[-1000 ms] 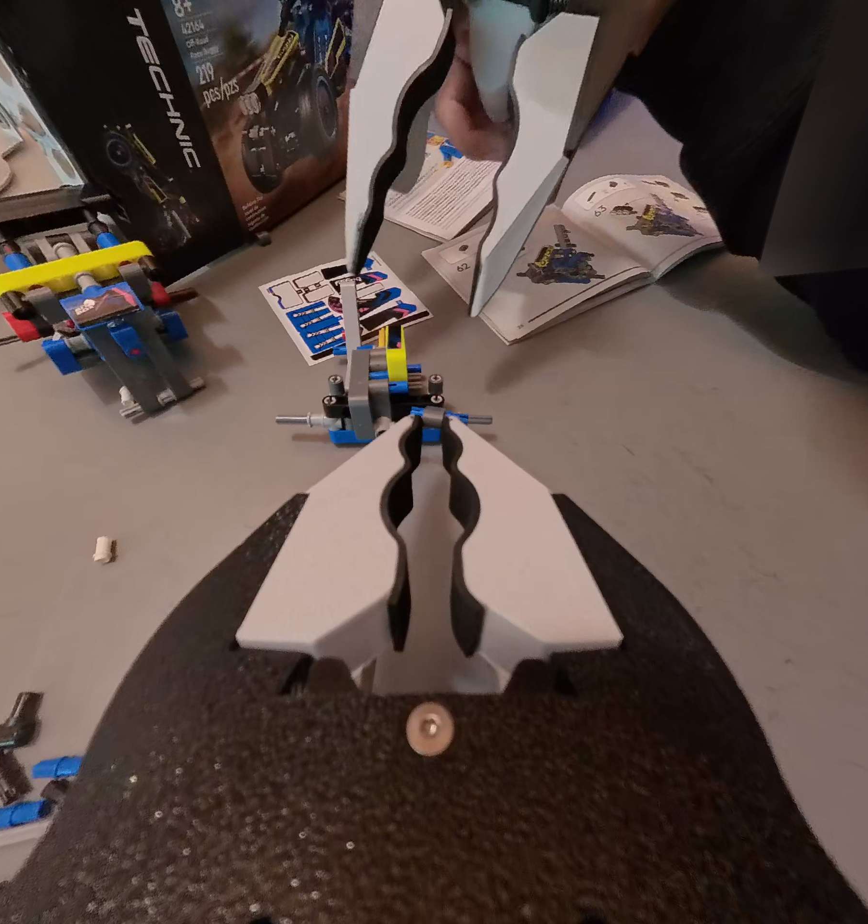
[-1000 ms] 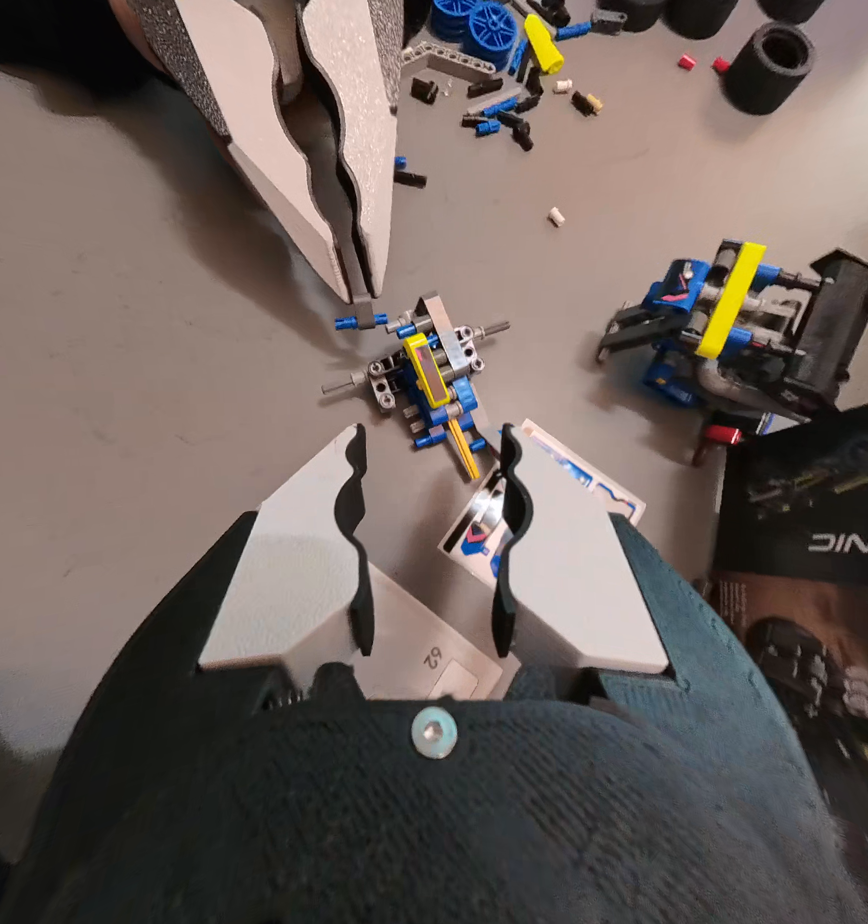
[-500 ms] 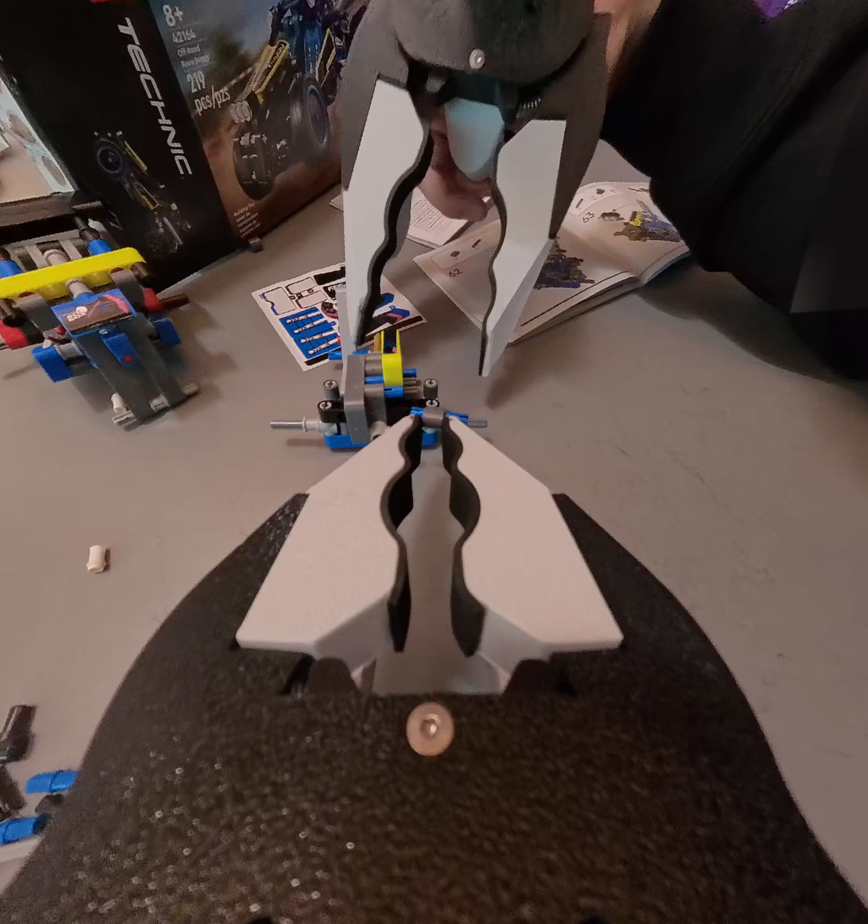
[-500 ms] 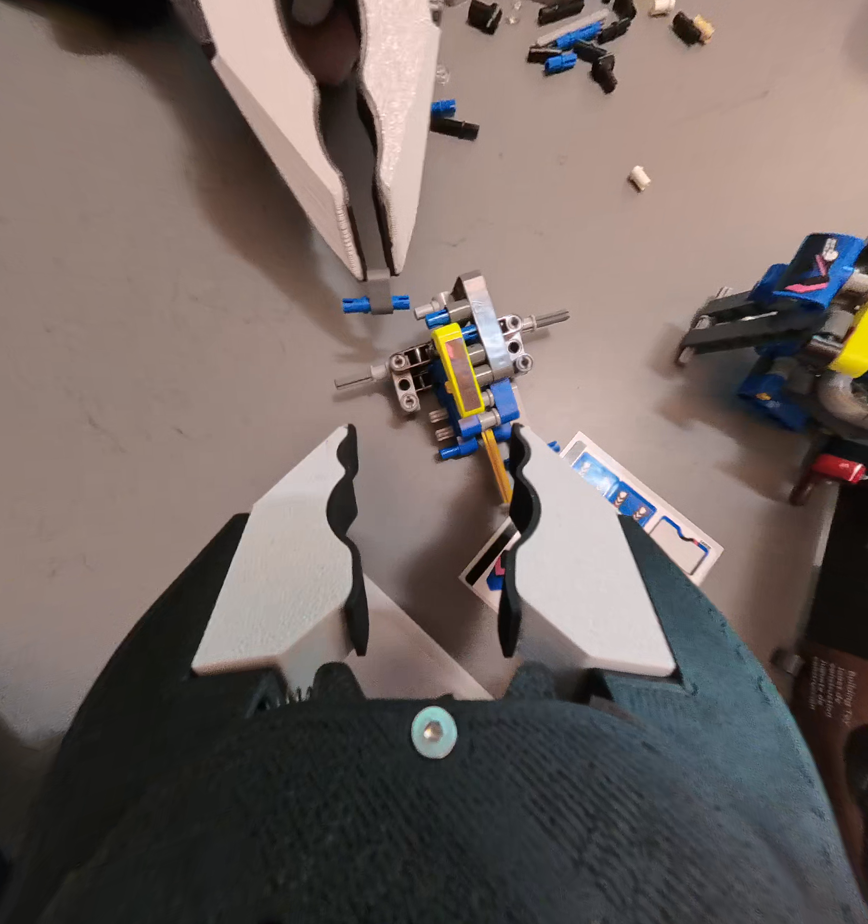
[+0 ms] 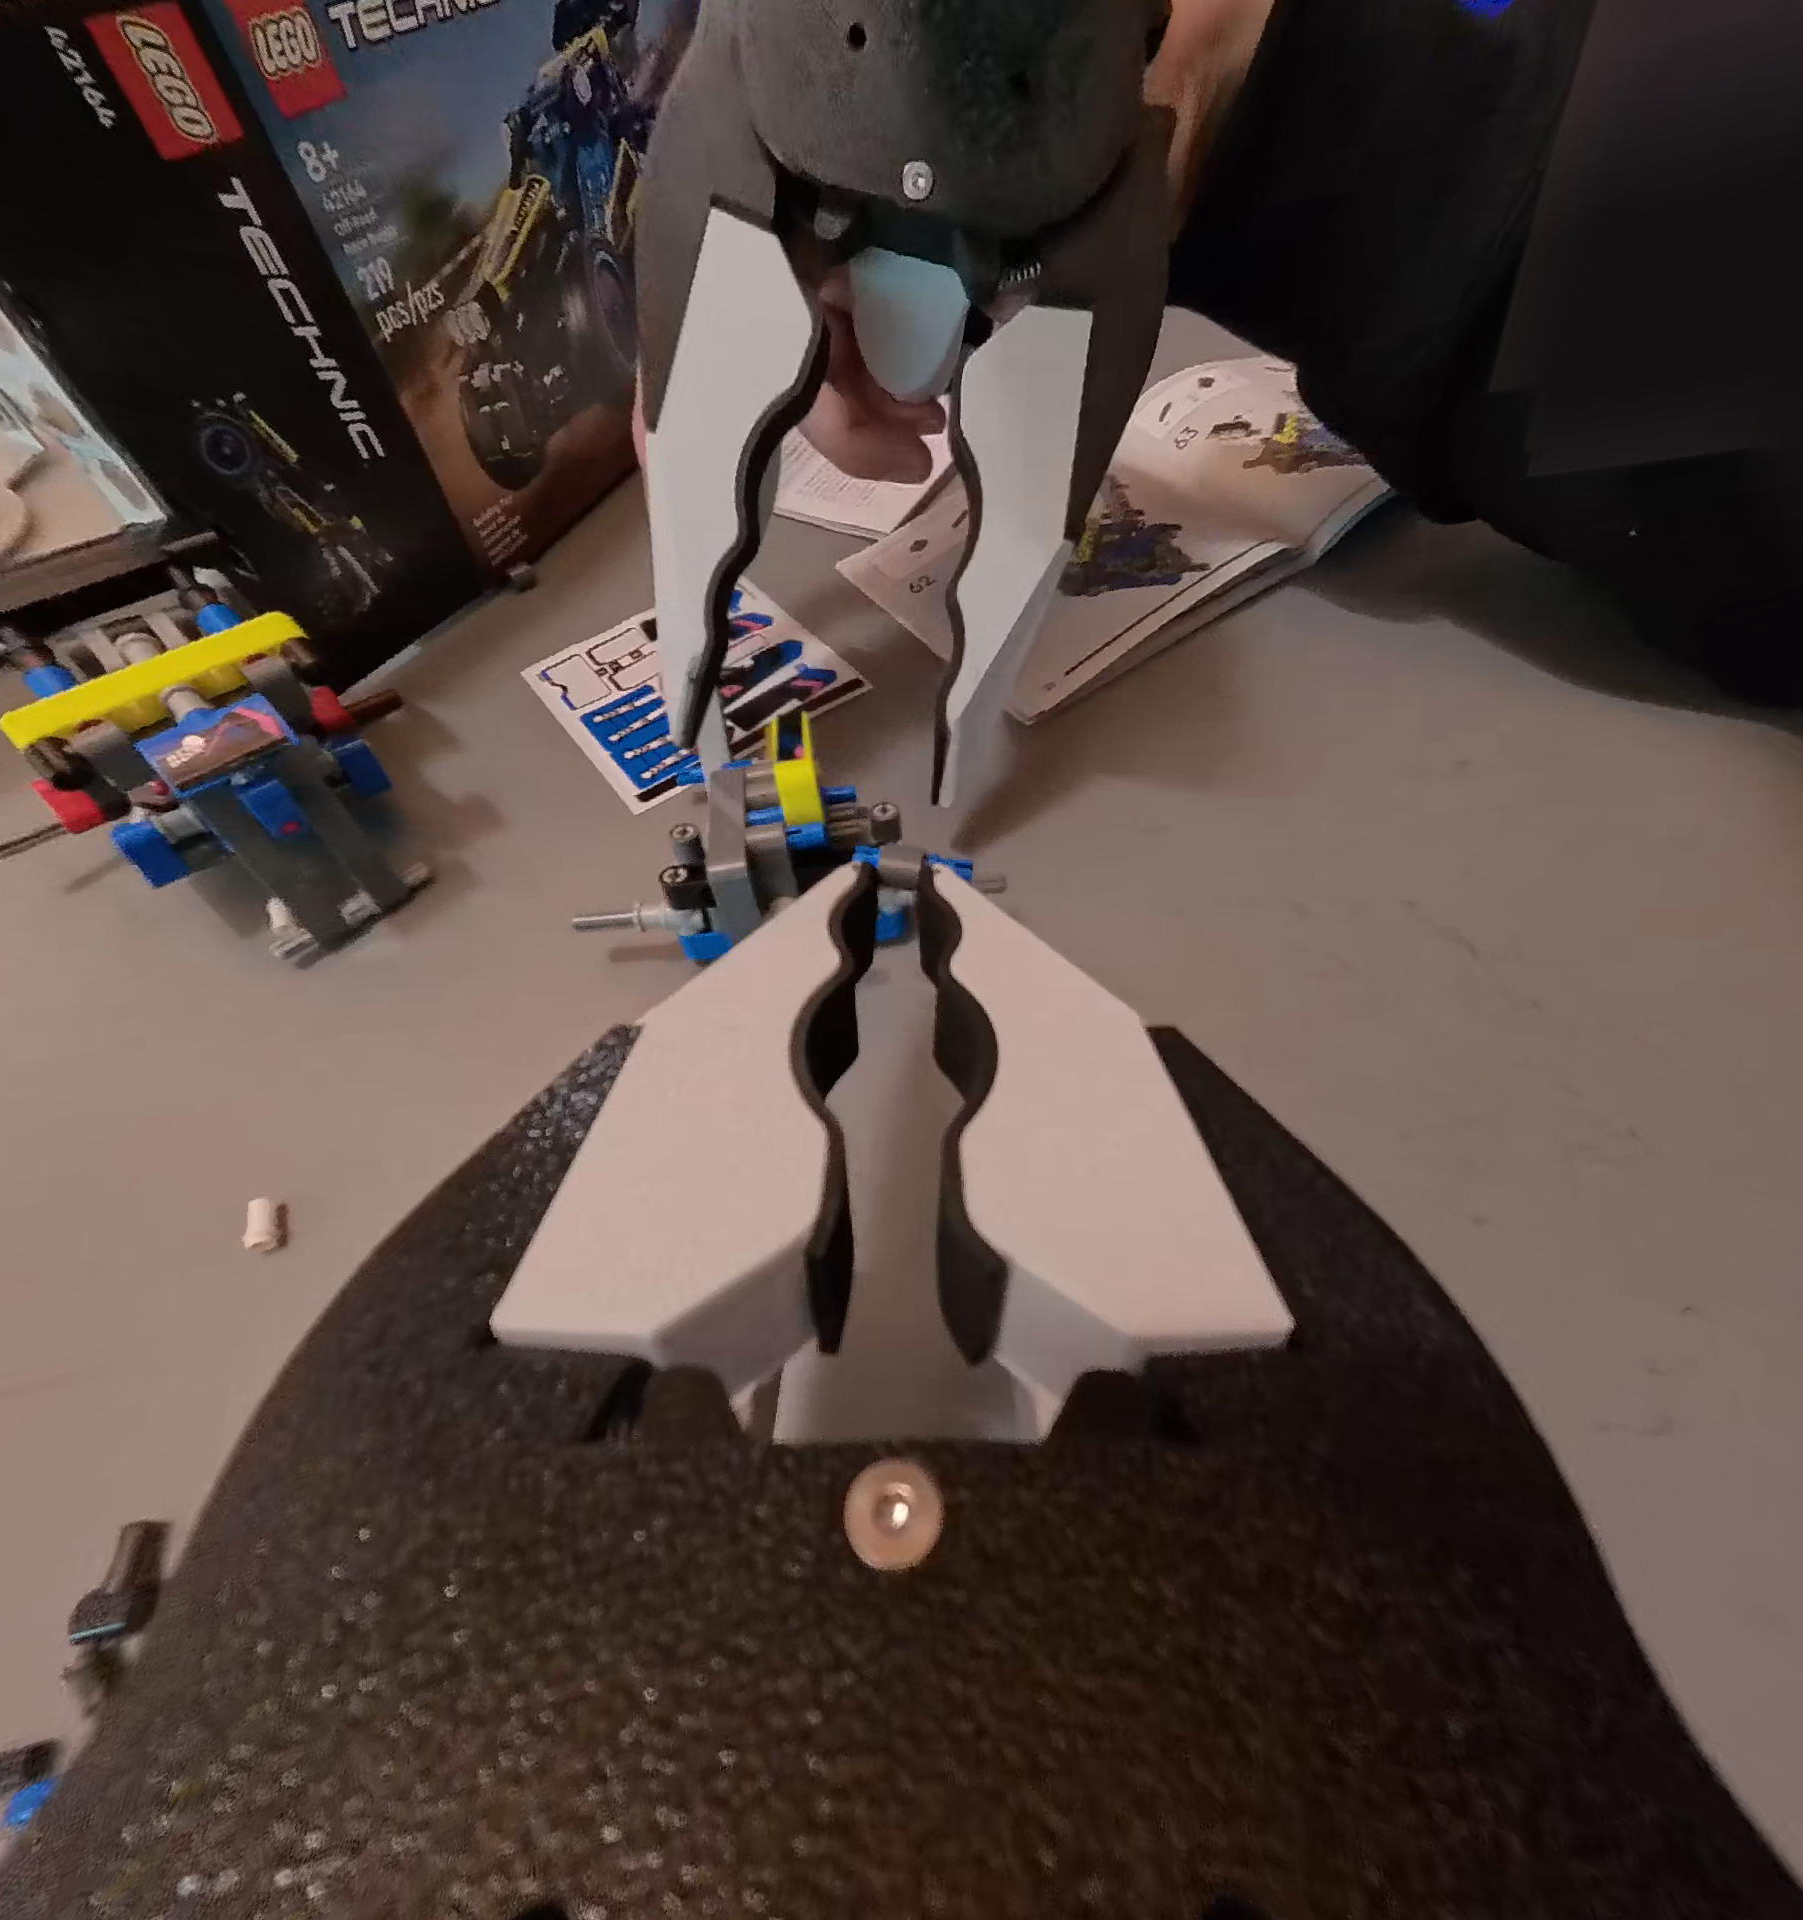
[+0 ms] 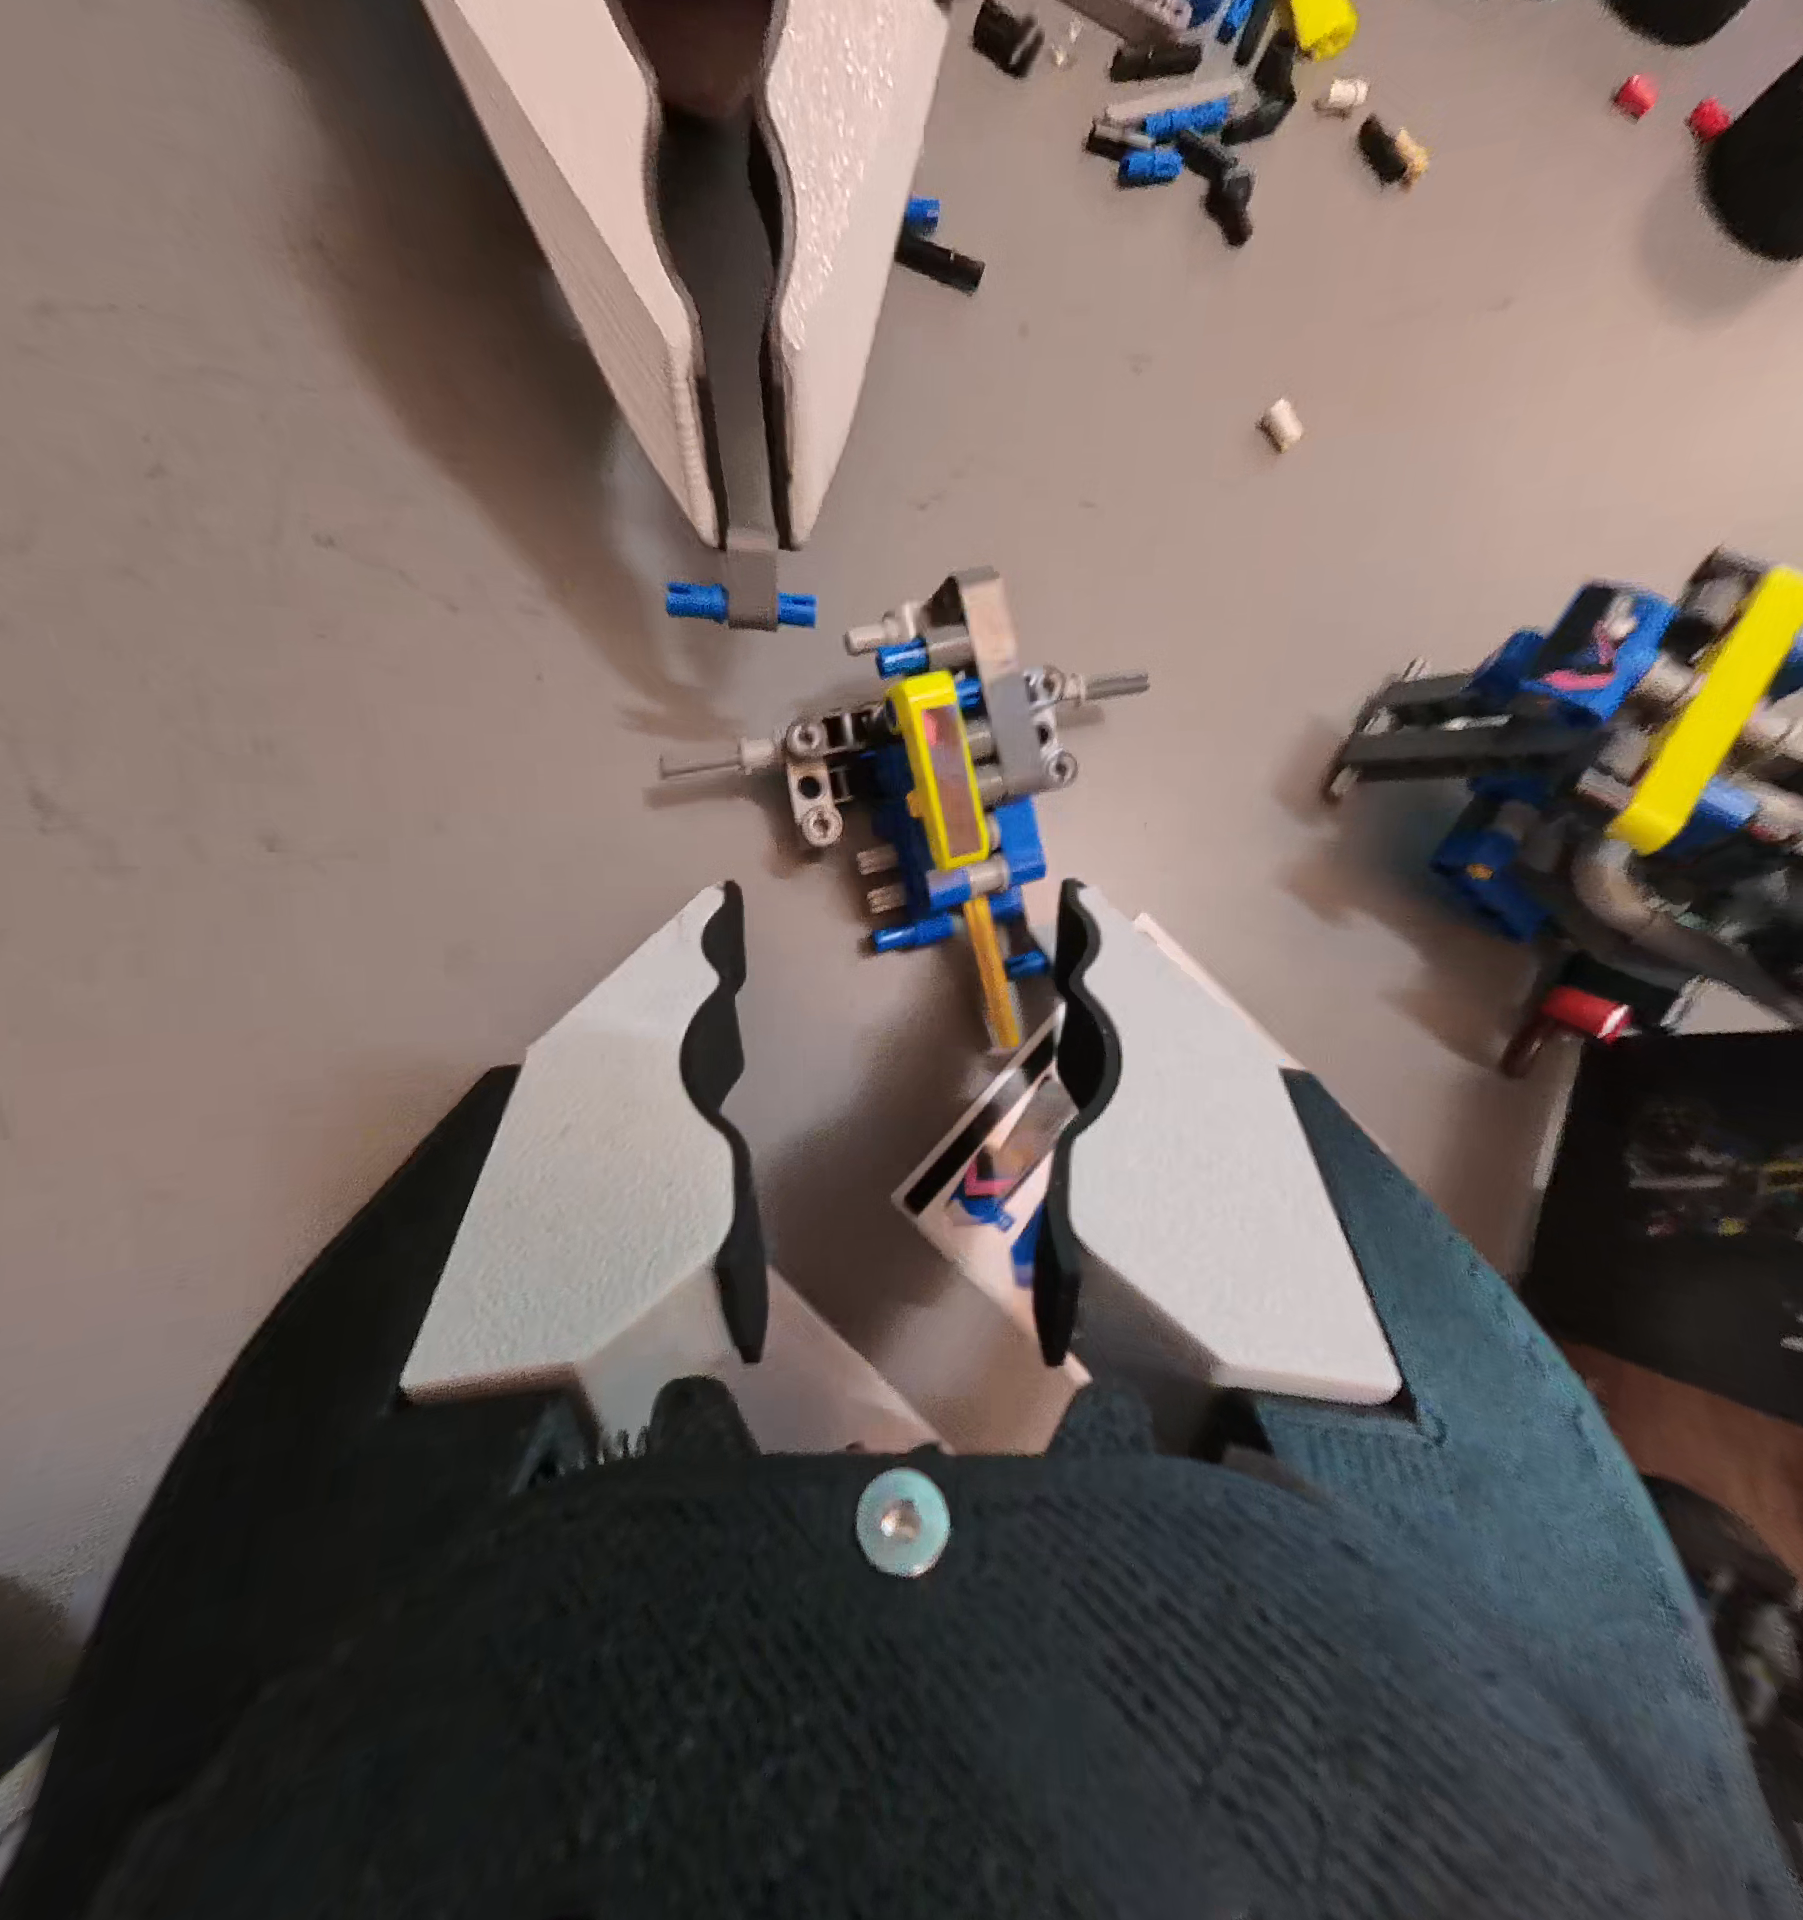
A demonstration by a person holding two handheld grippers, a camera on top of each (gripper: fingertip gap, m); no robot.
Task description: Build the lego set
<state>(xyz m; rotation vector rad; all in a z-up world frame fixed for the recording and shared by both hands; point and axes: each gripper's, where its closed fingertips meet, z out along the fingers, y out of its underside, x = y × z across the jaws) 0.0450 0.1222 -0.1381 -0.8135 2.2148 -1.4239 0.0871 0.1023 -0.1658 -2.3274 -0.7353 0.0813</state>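
Observation:
My left gripper (image 5: 892,883) is shut on a small grey connector with blue pins (image 5: 902,862), held just above the grey table. In the right wrist view the left gripper (image 6: 751,530) comes in from the top with the connector (image 6: 746,601) at its tips. A small blue, grey and yellow sub-assembly (image 6: 938,769) lies on the table just right of the connector; it also shows in the left wrist view (image 5: 762,842). My right gripper (image 6: 897,914) is open and empty, its tips at the sub-assembly's near end. From the left wrist view the right gripper (image 5: 819,764) hangs over the sub-assembly.
A larger blue and yellow assembly (image 5: 201,769) (image 6: 1655,748) sits off to one side. The set's box (image 5: 305,312), a sticker sheet (image 5: 627,686) and an open instruction booklet (image 5: 1188,520) lie beyond. Loose pieces (image 6: 1219,135), a black tyre (image 6: 1790,156) and a small white piece (image 5: 263,1224) lie around.
My right gripper has come down and closer to the sub-assembly, still open. My left gripper has held the connector nearly still.

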